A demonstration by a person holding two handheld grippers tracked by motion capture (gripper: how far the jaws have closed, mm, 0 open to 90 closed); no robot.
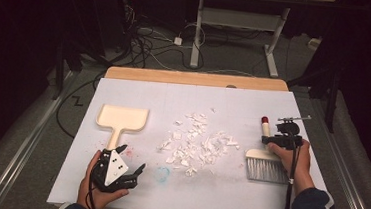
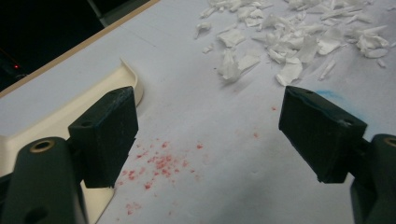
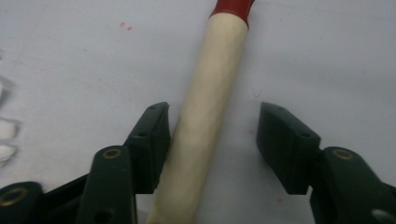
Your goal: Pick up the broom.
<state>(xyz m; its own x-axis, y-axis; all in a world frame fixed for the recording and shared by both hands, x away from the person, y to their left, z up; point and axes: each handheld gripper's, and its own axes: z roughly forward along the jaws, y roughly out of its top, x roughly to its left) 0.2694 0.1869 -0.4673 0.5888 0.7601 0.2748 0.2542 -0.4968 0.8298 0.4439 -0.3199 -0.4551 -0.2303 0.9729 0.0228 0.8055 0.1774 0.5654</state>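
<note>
A cream dustpan (image 1: 122, 118) lies at the left of the white table sheet (image 1: 184, 97), and its rim (image 2: 60, 116) runs beside my left gripper's left jaw. My left gripper (image 1: 131, 158) (image 2: 208, 112) stands open over bare sheet just below the pan's handle, with nothing between its jaws. A hand brush (image 1: 266, 168) with grey bristles lies at the right, its cream handle (image 3: 210, 93) ending in a red tip (image 1: 265, 121). My right gripper (image 1: 276, 139) (image 3: 212, 116) straddles that handle. Its left pad is at the handle and its right pad stands clear, so it is open.
Several torn white paper scraps (image 1: 198, 143) (image 2: 289, 37) are heaped mid-table between pan and brush. Red specks (image 2: 159, 163) and a faint blue ring (image 1: 162, 173) mark the sheet near my left gripper. A wooden table edge (image 1: 195, 78) borders the far side, with cables on the floor beyond.
</note>
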